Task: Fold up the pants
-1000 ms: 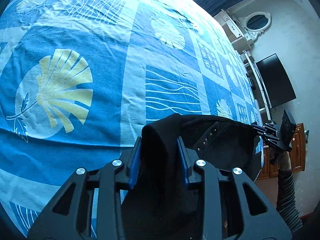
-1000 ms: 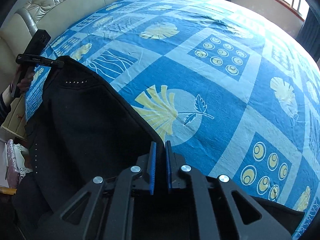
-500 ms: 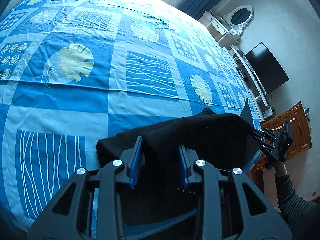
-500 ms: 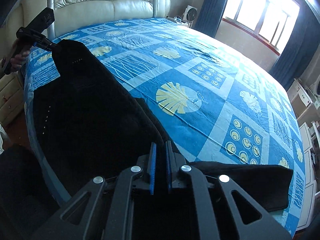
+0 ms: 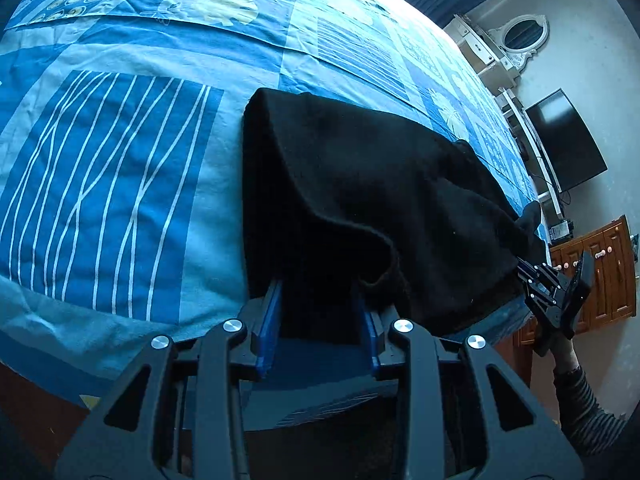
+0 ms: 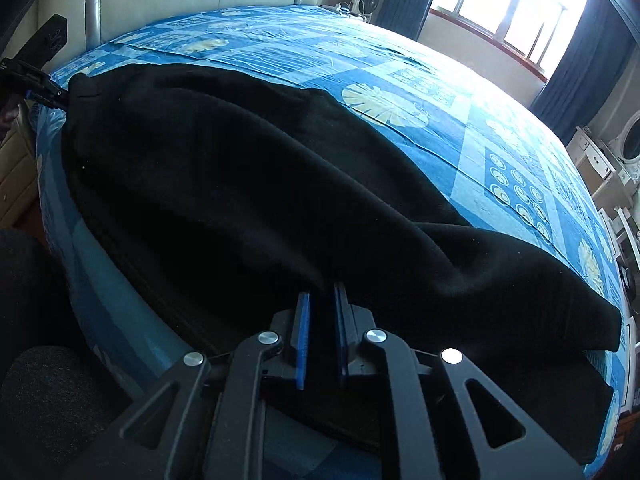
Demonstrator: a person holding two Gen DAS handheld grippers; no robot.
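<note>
Left wrist view shows the left claw [image 5: 320,312] clamped on a bunched edge of the black pants [image 5: 360,184], which lie across the lower centre of the frame on the blue bed [image 5: 120,160]. The right claw [image 6: 322,320] pinches the opposite end. The fabric looks soft, thick and floppy, so it will likely sag; holding the corners seems wisest.

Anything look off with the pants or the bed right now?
Nothing damaged. The black fleece pants lie on the blue patterned bedsheet, held by the left gripper and right gripper. The top layer sags unevenly near the left gripper.
</note>
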